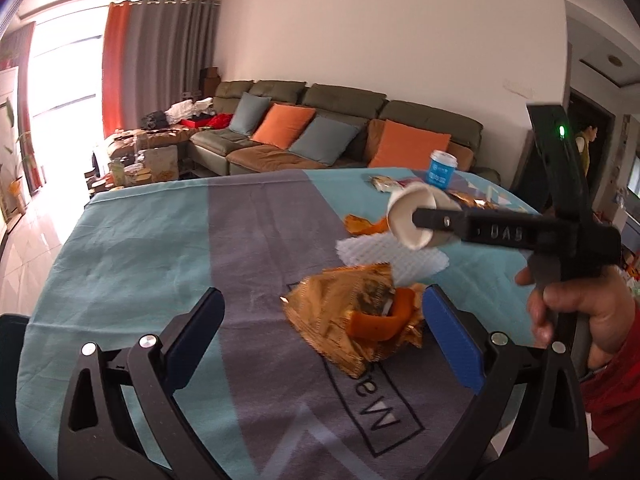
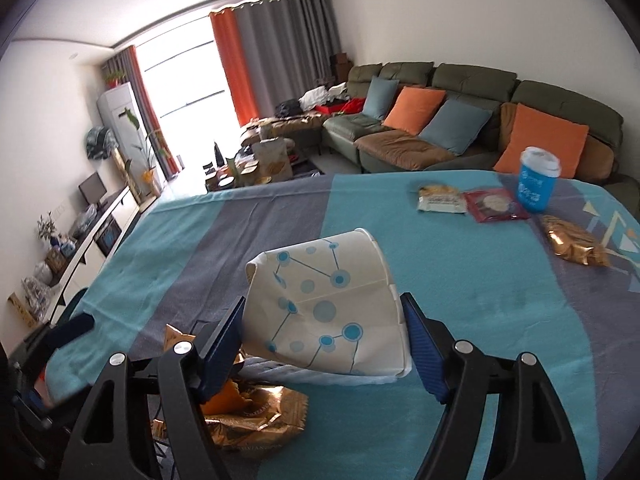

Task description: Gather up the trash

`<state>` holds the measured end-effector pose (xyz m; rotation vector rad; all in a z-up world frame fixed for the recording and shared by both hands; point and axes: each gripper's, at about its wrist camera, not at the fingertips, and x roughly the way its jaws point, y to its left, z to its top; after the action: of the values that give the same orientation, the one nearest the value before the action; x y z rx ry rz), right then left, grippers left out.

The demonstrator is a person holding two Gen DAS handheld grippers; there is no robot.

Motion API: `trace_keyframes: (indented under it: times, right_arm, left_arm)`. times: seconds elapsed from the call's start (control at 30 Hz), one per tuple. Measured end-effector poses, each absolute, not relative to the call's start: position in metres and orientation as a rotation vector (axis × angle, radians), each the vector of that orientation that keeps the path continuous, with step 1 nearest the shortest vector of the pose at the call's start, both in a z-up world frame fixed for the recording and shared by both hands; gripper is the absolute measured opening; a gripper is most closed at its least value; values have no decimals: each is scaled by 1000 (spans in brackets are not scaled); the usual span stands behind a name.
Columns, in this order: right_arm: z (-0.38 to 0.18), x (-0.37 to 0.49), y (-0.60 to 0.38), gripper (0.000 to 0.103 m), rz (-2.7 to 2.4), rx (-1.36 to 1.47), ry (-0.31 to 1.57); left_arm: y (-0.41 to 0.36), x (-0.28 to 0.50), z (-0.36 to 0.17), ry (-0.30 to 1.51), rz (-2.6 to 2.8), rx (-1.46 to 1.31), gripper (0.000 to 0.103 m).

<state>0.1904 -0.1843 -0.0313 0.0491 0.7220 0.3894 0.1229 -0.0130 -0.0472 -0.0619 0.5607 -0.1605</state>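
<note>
A crumpled gold wrapper (image 1: 340,332) with a piece of orange peel (image 1: 376,322) on it lies on the tablecloth. My left gripper (image 1: 322,294) stands open around it, the blue pads well apart and touching nothing. To the right, above a white foam net (image 1: 384,258), my right gripper (image 1: 436,220) is shut on a white paper cup (image 1: 408,216). In the right wrist view the right gripper (image 2: 323,302) squeezes the blue-dotted cup (image 2: 320,276) from both sides, and its wall is dented. The gold wrapper (image 2: 256,416) lies below, at the left.
At the table's far right stand a blue lidded cup (image 2: 538,180), a pale snack packet (image 2: 442,200), a red packet (image 2: 496,204) and a gold packet (image 2: 572,246). A sofa (image 2: 400,148) sits beyond the far edge. A person's hand (image 1: 580,312) holds the right gripper.
</note>
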Motion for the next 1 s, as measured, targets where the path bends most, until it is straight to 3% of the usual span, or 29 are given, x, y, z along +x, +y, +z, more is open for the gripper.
trace_keyframes:
  times: [0.3, 0.43, 0.9, 1.0]
  right_arm:
    - [-31, 179, -205, 73, 358, 89, 722]
    - [-32, 175, -208, 73, 356, 99, 720]
    - [-34, 177, -208, 73, 361, 111, 716]
    - [-34, 178, -209, 73, 362, 112, 716]
  left_arm:
    - [-47, 121, -60, 575, -243, 50, 97]
    - [-47, 129, -64, 584, -227, 55, 88]
    - [-15, 194, -77, 739, -217, -143, 75]
    - [-12, 204, -86, 798, -216, -169, 66]
